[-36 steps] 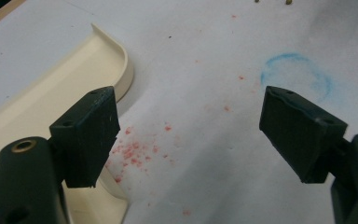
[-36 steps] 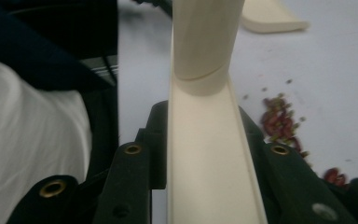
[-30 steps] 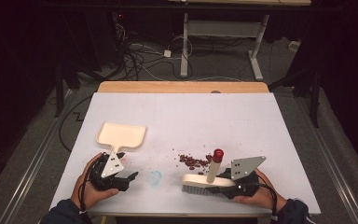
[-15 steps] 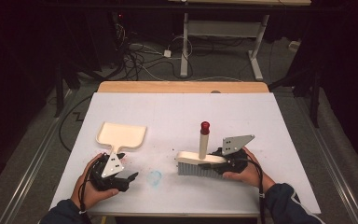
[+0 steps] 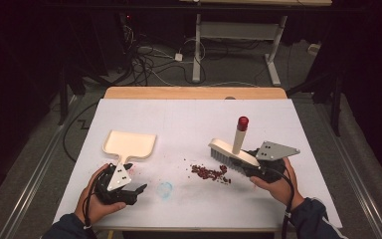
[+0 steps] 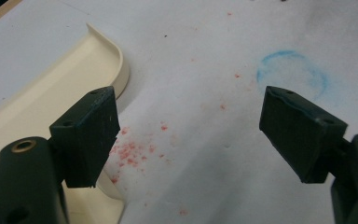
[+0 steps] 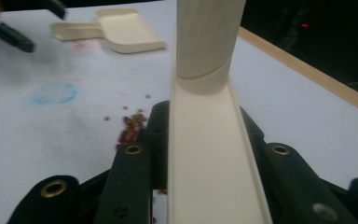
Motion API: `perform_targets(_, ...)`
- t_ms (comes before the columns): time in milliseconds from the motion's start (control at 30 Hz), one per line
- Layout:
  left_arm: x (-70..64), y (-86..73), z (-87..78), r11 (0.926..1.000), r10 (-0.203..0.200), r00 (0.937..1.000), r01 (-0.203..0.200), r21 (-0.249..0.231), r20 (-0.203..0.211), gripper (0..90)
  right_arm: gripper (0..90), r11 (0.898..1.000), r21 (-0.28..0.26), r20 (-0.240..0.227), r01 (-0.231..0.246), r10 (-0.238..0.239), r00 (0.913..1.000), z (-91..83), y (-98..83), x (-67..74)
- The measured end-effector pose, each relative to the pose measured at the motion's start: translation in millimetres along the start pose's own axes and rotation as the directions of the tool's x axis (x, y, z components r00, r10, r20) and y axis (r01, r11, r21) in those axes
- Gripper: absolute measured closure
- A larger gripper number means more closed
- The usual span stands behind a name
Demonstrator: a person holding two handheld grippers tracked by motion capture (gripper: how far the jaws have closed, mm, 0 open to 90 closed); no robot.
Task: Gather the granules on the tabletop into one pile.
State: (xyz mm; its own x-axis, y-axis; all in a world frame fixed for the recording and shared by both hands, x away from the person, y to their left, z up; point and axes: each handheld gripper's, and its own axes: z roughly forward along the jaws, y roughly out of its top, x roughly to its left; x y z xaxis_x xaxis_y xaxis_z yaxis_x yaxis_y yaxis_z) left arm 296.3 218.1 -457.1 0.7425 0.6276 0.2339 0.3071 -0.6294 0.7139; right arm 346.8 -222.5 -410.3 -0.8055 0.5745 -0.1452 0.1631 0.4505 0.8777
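A cream brush [image 5: 229, 151] with an upright handle tipped in red [image 5: 242, 122] hangs tilted just above the table at the right. My right gripper [image 5: 248, 167] is shut on its back; in the right gripper view the jaws clamp both sides of the brush back [image 7: 205, 154]. A small pile of red crumbs [image 5: 209, 173] lies just left of the bristles. A cream dustpan [image 5: 129, 144] lies flat at the left. My left gripper [image 5: 135, 191] rests open beside the dustpan handle [image 6: 42, 107], with nothing between its pads [image 6: 88, 135].
A faint blue ring [image 5: 165, 188] is drawn on the white table cover [image 5: 189, 119] between the hands, and red specks [image 6: 130, 149] lie near the dustpan. A wooden edge [image 5: 194, 92] runs along the far side. Cables and desk legs stand on the dark floor beyond.
My right gripper has carried the brush up and away over the crumbs to their far right side, uncovering the pile. The left gripper and dustpan have stayed put.
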Motion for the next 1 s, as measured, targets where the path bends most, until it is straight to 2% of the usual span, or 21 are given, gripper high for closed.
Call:
perform_targets(67, -0.2, 0.8, 0.2, 1.0000, 0.005, 1.0000, -0.005, -0.001, 0.001, 19.5, 67.1, 0.999, 0.007, 0.050, -0.036, 0.036, 0.9981, 0.4, -5.6, -4.6)
perform_targets(133, -0.5, 1.5, 0.9, 1.0000, 0.008, 1.0000, -0.008, -0.001, 0.004, 19.5, 67.0, 0.997, 0.022, 0.101, -0.076, 0.073, 0.9922, 3.8, -11.4, -9.0)
perform_targets(233, 0.0, 2.0, 2.0, 1.0000, 0.009, 0.9999, -0.009, 0.000, 0.008, 19.5, 67.0, 0.993, 0.072, 0.166, -0.092, 0.079, 0.9828, 13.1, -20.8, -11.3)
perform_targets(333, 0.2, 1.8, 2.1, 1.0000, 0.008, 0.9999, -0.008, -0.001, 0.007, 19.5, 66.9, 0.986, 0.110, 0.171, -0.129, 0.109, 0.9793, 20.1, -26.0, -10.6)
perform_targets(400, 0.7, 1.6, 1.5, 1.0000, 0.005, 1.0000, -0.005, -0.005, 0.005, 19.5, 66.9, 0.984, 0.121, 0.184, -0.134, 0.111, 0.9767, 21.0, -24.8, -8.6)
perform_targets(500, 1.4, 1.5, 0.9, 1.0000, 0.003, 1.0000, -0.003, -0.007, 0.003, 19.5, 67.1, 0.974, 0.154, 0.203, -0.165, 0.132, 0.9703, 21.0, -21.0, -6.2)
perform_targets(667, -0.1, 1.8, -0.1, 0.9999, 0.013, 0.9999, -0.013, -0.007, 0.004, 19.5, 67.2, 0.954, 0.203, 0.247, -0.220, 0.167, 0.9546, 18.1, -17.1, -3.0)
perform_targets(733, -0.1, 1.7, -0.2, 0.9999, 0.014, 0.9999, -0.014, -0.007, 0.004, 19.6, 67.2, 0.947, 0.226, 0.247, -0.230, 0.173, 0.9533, 16.3, -15.7, -2.1)
perform_targets(867, 0.1, 2.2, 0.8, 0.9998, 0.018, 0.9998, -0.018, -0.008, 0.006, 19.6, 67.3, 0.929, 0.243, 0.236, -0.279, 0.223, 0.9459, 15.0, -13.2, 3.4)
perform_targets(1000, -0.9, 4.1, 2.4, 0.9997, 0.022, 0.9997, -0.022, -0.007, 0.011, 19.6, 67.3, 0.928, 0.255, 0.262, -0.270, 0.203, 0.9434, 21.8, -8.0, 17.4)
